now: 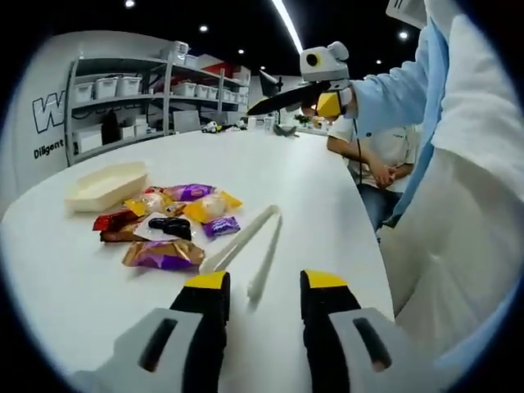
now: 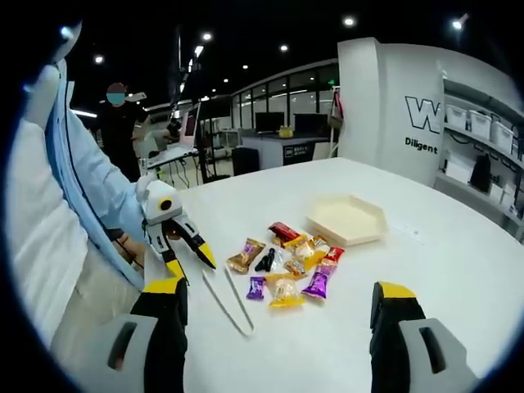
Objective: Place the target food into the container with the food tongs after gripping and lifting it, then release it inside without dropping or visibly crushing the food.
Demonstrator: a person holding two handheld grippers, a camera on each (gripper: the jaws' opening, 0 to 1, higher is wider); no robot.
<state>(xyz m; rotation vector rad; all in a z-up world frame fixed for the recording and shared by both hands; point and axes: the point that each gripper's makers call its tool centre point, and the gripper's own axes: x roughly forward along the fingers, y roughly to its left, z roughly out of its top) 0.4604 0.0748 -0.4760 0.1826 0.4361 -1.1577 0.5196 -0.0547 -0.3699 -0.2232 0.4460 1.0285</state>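
Observation:
White food tongs (image 1: pixel 246 246) lie flat on the white table (image 1: pixel 270 176), just ahead of my left gripper (image 1: pixel 266 282), which is open and empty. Left of the tongs sits a pile of several wrapped snacks (image 1: pixel 172 221) in purple, yellow, red and gold wrappers. A cream hexagonal tray (image 1: pixel 106 184) stands empty behind the pile. In the right gripper view the tongs (image 2: pixel 229 301), snacks (image 2: pixel 286 262) and tray (image 2: pixel 348 219) lie ahead of my right gripper (image 2: pixel 278 291), wide open and empty. The left gripper (image 2: pixel 192 264) hovers near the tongs' left side. The right gripper (image 1: pixel 303 94) is raised above the table.
Shelves with white bins (image 1: pixel 123 90) stand beyond the table's far left. A seated person (image 1: pixel 381 155) is at the table's far right edge. Another person (image 2: pixel 119 123) stands in the background among desks. The table edge (image 1: pixel 372 246) curves along the right.

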